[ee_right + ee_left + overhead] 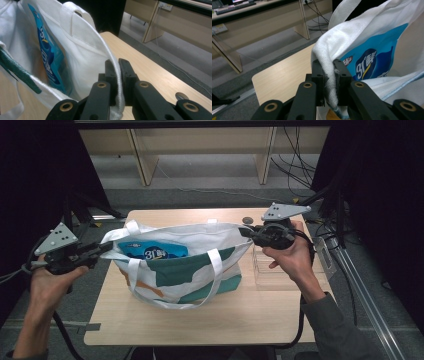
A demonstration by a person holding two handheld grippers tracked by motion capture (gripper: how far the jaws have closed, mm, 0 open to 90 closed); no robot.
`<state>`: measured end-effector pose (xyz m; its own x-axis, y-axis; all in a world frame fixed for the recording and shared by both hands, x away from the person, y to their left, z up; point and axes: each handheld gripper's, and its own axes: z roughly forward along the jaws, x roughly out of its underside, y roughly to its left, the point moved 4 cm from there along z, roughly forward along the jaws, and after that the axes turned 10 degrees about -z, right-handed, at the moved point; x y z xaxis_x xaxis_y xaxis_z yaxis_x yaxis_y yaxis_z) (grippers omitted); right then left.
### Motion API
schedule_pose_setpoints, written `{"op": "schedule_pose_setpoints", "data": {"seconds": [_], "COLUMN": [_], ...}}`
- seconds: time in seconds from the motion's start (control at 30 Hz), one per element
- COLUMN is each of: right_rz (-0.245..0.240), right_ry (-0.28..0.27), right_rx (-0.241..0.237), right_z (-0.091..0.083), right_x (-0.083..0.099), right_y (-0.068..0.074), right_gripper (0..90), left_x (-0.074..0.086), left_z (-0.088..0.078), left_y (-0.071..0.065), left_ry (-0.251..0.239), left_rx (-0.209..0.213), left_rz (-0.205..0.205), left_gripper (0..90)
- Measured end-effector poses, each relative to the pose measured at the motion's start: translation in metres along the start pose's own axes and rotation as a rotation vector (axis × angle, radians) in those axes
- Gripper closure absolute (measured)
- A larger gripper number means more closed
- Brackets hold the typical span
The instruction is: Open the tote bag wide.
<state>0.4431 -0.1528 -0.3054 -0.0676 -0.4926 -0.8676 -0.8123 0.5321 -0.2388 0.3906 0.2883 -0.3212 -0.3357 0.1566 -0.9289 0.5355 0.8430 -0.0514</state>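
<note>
A white tote bag (190,270) with green and orange patches stands on the wooden table (200,320), its mouth held wide. Inside leans a blue packet (155,251), also seen as the blue packet (372,62) and blue packet (48,57). My left gripper (102,247) is shut on the bag's left rim; in the left gripper view the white cloth (329,75) is pinched between the jaws of the left gripper (329,68). At the bag's right end my right gripper (246,232) is shut on the rim, the hem (116,72) clamped in the right gripper (117,65).
A clear plastic box (275,267) sits on the table right of the bag. A small dark round disc (247,220) lies near the far edge. Desk legs and cables (295,170) stand on the floor beyond. Metal rails (360,290) run along the right side.
</note>
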Motion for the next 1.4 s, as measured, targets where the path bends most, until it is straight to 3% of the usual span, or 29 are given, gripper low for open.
{"op": "schedule_pose_setpoints", "data": {"seconds": [0.13, 0.3, 0.43, 0.5, 0.53, 0.57, 0.67, 0.7, 0.77, 0.83, 0.97, 1.0, 1.07, 1.13, 1.23, 1.33, 1.4], "right_rz": [0.0, 0.009, -0.012, -0.01, -0.001, 0.01, 0.015, -0.014, 0.005, 0.017, 0.002, -0.008, -0.02, -0.011, 0.022, 0.012, 0.006], "right_ry": [0.018, 0.038, 0.071, 0.083, 0.083, 0.096, 0.115, 0.122, 0.13, 0.145, 0.155, 0.155, 0.166, 0.195, 0.218, 0.268, 0.291], "right_rx": [0.007, 0.02, 0.021, 0.02, 0.014, 0.01, 0.012, 0.009, 0.03, 0.018, 0.027, 0.019, 0.021, 0.021, 0.004, -0.006, -0.013], "right_z": [0.015, 0.026, 0.037, 0.04, 0.043, 0.044, 0.05, 0.051, 0.055, 0.059, 0.065, 0.067, 0.07, 0.073, 0.083, 0.091, 0.095], "right_x": [0.005, 0.011, 0.019, 0.023, 0.026, 0.029, 0.038, 0.041, 0.048, 0.056, 0.068, 0.07, 0.076, 0.083, 0.102, 0.124, 0.13], "right_y": [0.004, 0.003, 0.001, 0.002, 0.003, 0.004, 0.008, 0.008, 0.01, 0.013, 0.018, 0.019, 0.023, 0.027, 0.032, 0.041, 0.044], "right_gripper": [86.6, 86.6, 86.6, 86.6, 86.6, 86.6, 86.5, 86.5, 86.5, 86.5, 86.5, 86.4, 86.4, 86.4, 86.4, 86.4, 86.4], "left_x": [0.012, 0.021, 0.029, 0.034, 0.037, 0.04, 0.048, 0.05, 0.055, 0.06, 0.08, 0.085, 0.097, 0.108, 0.121, 0.127, 0.13], "left_z": [0.009, 0.02, 0.037, 0.045, 0.05, 0.053, 0.059, 0.061, 0.063, 0.064, 0.073, 0.075, 0.081, 0.085, 0.09, 0.093, 0.095], "left_y": [0.01, 0.02, 0.031, 0.036, 0.04, 0.041, 0.042, 0.042, 0.042, 0.042, 0.042, 0.045, 0.045, 0.044, 0.045, 0.044, 0.042], "left_ry": [0.014, 0.03, 0.056, 0.073, 0.072, 0.08, 0.095, 0.1, 0.117, 0.132, 0.21, 0.228, 0.232, 0.274, 0.298, 0.323, 0.333], "left_rx": [-0.012, 0.007, 0.021, 0.024, 0.036, 0.025, 0.026, 0.025, 0.027, 0.023, -0.007, -0.011, -0.007, -0.005, -0.011, -0.005, -0.019], "left_rz": [-0.004, -0.054, -0.094, -0.112, -0.099, -0.124, -0.108, -0.102, -0.08, -0.087, -0.07, -0.043, -0.072, -0.095, -0.096, -0.108, -0.084], "left_gripper": [80.7, 80.5, 80.4, 80.4, 80.4, 80.4, 80.4, 80.4, 80.3, 80.3, 80.2, 80.2, 80.1, 80.1, 80.0, 80.0, 80.0]}}
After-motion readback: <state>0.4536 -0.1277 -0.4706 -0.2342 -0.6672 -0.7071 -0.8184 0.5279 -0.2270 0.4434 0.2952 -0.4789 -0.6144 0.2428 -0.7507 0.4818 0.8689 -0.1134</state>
